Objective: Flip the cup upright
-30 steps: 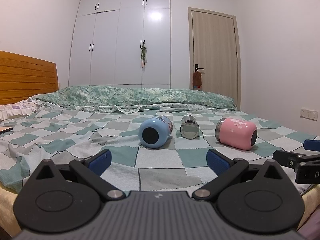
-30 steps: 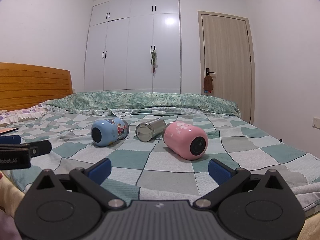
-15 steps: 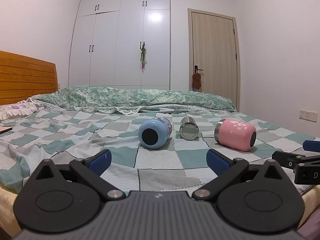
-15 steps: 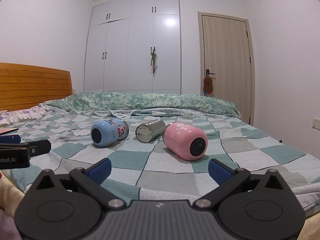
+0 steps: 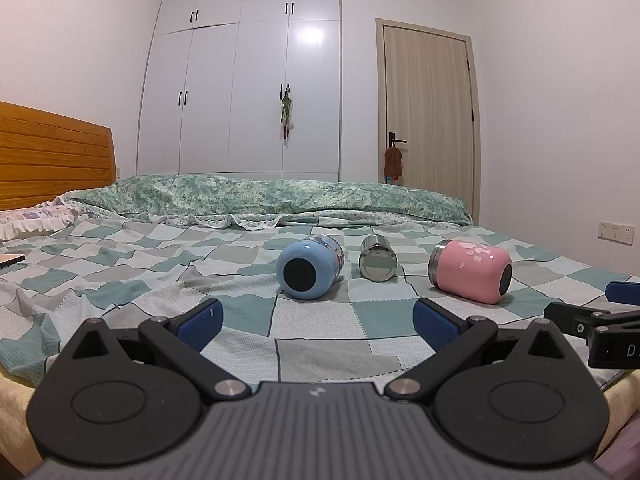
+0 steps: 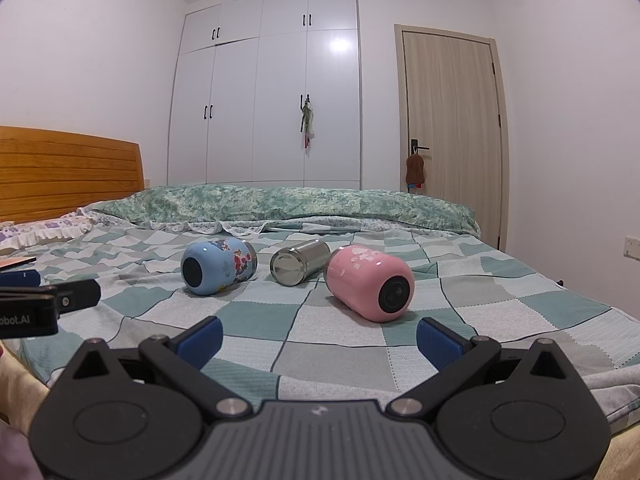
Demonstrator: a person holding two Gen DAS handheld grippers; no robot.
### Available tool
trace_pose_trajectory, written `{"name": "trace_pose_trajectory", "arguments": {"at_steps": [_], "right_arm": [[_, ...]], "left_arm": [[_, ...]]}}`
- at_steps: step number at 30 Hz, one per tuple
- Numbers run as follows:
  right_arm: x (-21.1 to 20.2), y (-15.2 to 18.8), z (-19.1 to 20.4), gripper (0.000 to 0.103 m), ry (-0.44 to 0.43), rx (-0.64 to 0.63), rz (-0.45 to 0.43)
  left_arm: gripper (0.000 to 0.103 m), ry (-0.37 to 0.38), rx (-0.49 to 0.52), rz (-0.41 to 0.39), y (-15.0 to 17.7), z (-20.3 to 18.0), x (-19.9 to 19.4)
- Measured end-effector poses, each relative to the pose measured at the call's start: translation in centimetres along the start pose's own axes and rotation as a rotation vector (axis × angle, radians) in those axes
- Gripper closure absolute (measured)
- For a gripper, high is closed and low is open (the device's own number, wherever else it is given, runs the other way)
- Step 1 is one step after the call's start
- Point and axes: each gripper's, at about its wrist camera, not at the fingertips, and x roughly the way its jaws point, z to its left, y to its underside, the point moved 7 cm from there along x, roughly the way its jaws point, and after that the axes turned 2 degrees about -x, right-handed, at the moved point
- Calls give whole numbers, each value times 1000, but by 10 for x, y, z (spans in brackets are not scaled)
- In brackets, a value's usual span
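Three cups lie on their sides on the checkered bedspread: a blue cup point(image 5: 308, 268) point(image 6: 218, 266), a small steel cup point(image 5: 377, 263) point(image 6: 298, 263) and a pink cup point(image 5: 471, 271) point(image 6: 370, 282). My left gripper point(image 5: 318, 322) is open and empty, low over the near edge of the bed, short of the blue cup. My right gripper point(image 6: 319, 338) is open and empty, short of the pink cup. Each gripper shows at the edge of the other's view, the right one point(image 5: 592, 320) and the left one point(image 6: 40, 300).
A rolled green quilt point(image 5: 272, 200) lies across the far side of the bed. A wooden headboard point(image 5: 52, 164) and a pillow point(image 5: 32, 218) are at the left. White wardrobes point(image 5: 248, 92) and a closed door point(image 5: 430, 112) stand behind. A flat object point(image 5: 10, 260) lies at the far left.
Both views have tilted slightly, so the cups sit a touch lower in frame. The cups have not moved and both grippers stay open.
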Motion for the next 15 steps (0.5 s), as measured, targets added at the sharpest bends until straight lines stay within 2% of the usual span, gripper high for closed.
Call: {"name": "trace_pose_trajectory", "arguments": {"at_steps": [15], "right_arm": [[0, 1, 0, 0, 1, 0, -2]], "left_arm": [[0, 2, -2, -2, 0, 0, 0]]}}
